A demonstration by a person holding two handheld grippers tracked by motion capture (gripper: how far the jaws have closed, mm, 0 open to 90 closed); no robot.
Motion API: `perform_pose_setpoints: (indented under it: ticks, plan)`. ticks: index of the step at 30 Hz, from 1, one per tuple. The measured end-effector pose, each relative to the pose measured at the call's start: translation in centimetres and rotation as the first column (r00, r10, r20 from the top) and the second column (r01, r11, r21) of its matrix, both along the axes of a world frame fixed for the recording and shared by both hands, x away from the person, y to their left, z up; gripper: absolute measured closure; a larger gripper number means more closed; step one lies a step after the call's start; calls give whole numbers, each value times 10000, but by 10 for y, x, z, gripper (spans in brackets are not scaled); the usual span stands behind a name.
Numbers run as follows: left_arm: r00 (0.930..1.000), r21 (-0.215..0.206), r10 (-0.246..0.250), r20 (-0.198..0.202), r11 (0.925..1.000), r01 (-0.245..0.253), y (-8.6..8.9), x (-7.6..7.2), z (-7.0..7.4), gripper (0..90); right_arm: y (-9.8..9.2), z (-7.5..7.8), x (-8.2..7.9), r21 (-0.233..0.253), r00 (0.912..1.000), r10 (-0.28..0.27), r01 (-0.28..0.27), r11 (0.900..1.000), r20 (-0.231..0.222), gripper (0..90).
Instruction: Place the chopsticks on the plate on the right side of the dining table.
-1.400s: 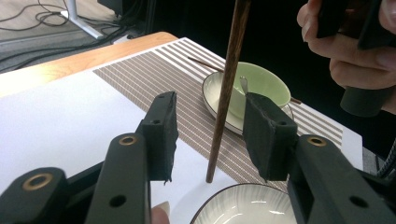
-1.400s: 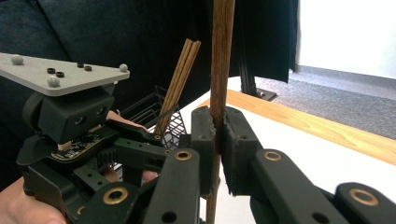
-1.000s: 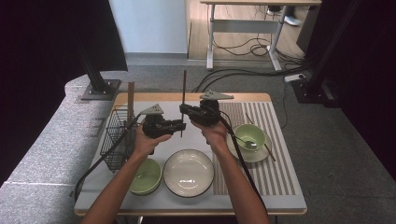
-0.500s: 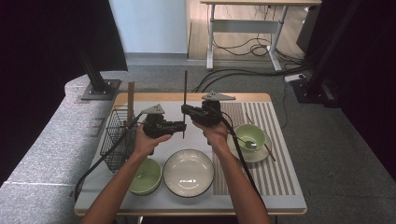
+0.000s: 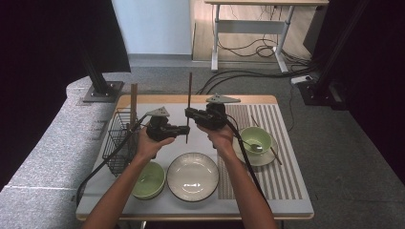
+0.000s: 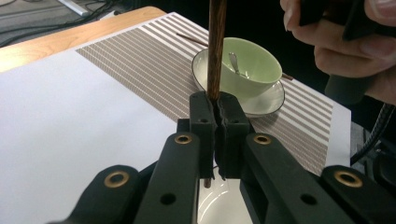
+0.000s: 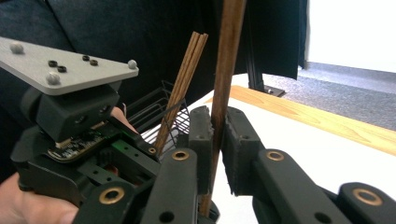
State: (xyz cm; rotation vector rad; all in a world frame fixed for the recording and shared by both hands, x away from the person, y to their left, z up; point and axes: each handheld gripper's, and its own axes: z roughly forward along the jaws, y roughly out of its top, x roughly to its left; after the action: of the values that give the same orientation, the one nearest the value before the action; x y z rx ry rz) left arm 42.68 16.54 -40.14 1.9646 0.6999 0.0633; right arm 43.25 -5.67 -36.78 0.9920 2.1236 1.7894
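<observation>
Right now both grippers pinch one upright chopstick [image 5: 189, 106] above the middle of the table: the left gripper [image 5: 184, 129] has its jaws shut tight low on the stick, the right gripper [image 5: 187, 112] clamps it just above. If the hands pull unevenly, I judge the stick could twist, slip and drop onto the plate [image 5: 192, 176] below. Open white table [image 5: 119, 202] lies behind it, while the basket [image 5: 116, 138] guards the left edge and the cup [image 5: 256, 139] sits toward the right.
</observation>
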Motion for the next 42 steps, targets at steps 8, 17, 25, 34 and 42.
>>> perform_pose_setpoints:
  ticks: [8,17,25,34,42]
  plan:
    - [9997,349,-185,-166,9992,190,1,-2,1,867,-2,3,-5,-752,9973,-343,392,9964,648,667]
    - [9984,897,-184,-533,9957,231,1,0,-2,867,-10,12,-12,-1072,9912,-583,712,9917,1192,642]
    - [9958,1336,-126,-910,9907,248,1,2,-5,867,-8,12,-13,-1055,9908,-392,530,9930,1292,646]
    - [9919,1541,-242,-1249,9871,435,0,4,-8,867,-1,11,-10,-1150,9913,-348,495,9921,1266,658]
    - [9898,1664,-246,-1402,9849,481,0,4,-8,866,3,12,-10,-1207,9915,-283,437,9917,1268,663]
